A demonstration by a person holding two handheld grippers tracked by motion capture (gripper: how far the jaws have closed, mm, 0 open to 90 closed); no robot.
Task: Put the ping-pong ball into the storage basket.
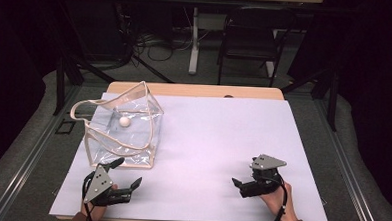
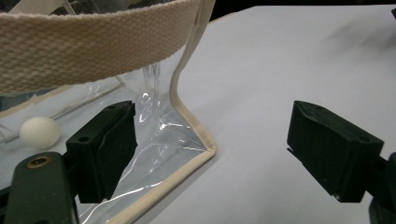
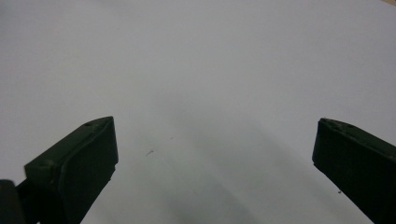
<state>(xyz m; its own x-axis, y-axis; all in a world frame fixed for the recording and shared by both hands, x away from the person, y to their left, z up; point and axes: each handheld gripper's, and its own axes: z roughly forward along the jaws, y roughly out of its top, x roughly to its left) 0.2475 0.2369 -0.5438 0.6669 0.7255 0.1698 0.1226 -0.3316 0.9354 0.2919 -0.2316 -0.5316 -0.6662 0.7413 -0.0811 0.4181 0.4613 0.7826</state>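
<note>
A clear plastic bag (image 1: 123, 130) with beige trim stands on the left of the white-covered table (image 1: 223, 136), and a small white ball (image 1: 125, 121) lies inside it. My left gripper (image 1: 126, 173) is open just in front of the bag's near right corner. In the left gripper view the bag's bottom corner (image 2: 187, 154) lies between the spread jaws of the left gripper (image 2: 212, 144), the left jaw close against the clear wall, with the ball (image 2: 39, 132) and the woven strap (image 2: 93, 51) beyond. My right gripper (image 1: 244, 173) is open at the near right, over bare table (image 3: 210, 70), holding nothing (image 3: 215, 154).
A dark chair (image 1: 249, 40) and a table leg (image 1: 194, 40) stand on the floor beyond the far edge, with cables beside them. The wooden tabletop's far edge (image 1: 195, 90) shows past the white sheet. White sheet stretches between the bag and the right gripper.
</note>
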